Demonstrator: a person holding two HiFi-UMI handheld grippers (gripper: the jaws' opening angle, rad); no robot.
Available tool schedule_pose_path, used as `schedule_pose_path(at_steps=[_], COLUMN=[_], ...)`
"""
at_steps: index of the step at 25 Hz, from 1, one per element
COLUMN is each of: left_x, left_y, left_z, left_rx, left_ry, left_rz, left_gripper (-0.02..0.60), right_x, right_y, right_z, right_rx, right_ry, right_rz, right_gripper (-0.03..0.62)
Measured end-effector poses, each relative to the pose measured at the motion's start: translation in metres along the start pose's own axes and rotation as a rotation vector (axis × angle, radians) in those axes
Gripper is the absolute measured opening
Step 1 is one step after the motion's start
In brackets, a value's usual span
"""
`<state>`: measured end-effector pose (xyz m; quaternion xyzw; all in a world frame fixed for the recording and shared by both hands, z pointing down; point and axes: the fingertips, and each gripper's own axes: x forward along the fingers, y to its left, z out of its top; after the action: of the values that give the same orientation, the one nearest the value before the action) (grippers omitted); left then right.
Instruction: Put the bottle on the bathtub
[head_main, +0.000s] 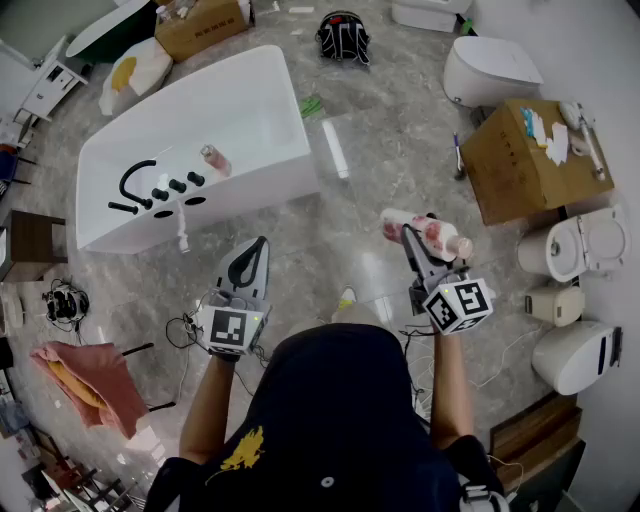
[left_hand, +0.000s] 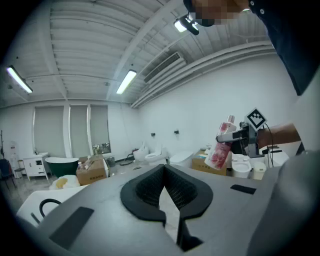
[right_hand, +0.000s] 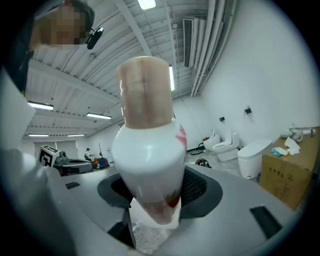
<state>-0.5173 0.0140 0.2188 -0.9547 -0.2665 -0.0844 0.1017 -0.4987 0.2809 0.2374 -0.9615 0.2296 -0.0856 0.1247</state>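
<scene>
Right gripper (head_main: 412, 240) clasps the white, pink-printed plastic bottle (head_main: 442, 236); left gripper (head_main: 252, 262) closed, empty. Grey marble floor (head_main: 360, 200) lies between them and the white rectangular bathtub (head_main: 245, 115)

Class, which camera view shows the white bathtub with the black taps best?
The head view: the whole white bathtub shows from above, black taps included. The left gripper view catches only one corner of it at lower left. The right gripper view does not show it.
</scene>
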Motion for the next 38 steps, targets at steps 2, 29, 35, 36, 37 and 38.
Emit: schedule_pose_path(at_steps=[2, 29, 35, 36, 37, 38], left_x=[-0.020, 0.045, 0.087, 0.096, 0.105, 0.115], left_y=[-0.011, -0.131, -0.137, -0.139, -0.142, -0.144], left_z=[0.001, 0.020, 0.023, 0.025, 0.028, 0.030], left_rx=[0.008, -0.003, -0.054, -0.062, -0.058, -0.046], left_ry=[-0.005, -0.008, 0.006, 0.003, -0.003, -0.007], left_rz=[-0.012, 0.052, 0.125, 0.126, 0.119, 0.110], left_gripper=[0.018, 0.018, 0.018, 0.018, 0.018, 0.018], right_x=[-0.017, -0.120, -0.086, -0.080, -0.073, -0.065], right_y=[0.020, -0.063, -0.102, -0.107, -0.112, -0.117], right_z=[0.003, 0.021, 0.015, 0.014, 0.013, 0.012], right_rx=[-0.022, -0.041, -0.013, -0.005, 0.000, -0.001], right_ry=[0.007, 0.074, 0.103, 0.113, 0.123, 0.133], right_rz=[0.005, 0.095, 0.162, 0.174, 0.184, 0.192], right_gripper=[0.224, 0.219, 0.221, 0.221, 0.221, 0.221])
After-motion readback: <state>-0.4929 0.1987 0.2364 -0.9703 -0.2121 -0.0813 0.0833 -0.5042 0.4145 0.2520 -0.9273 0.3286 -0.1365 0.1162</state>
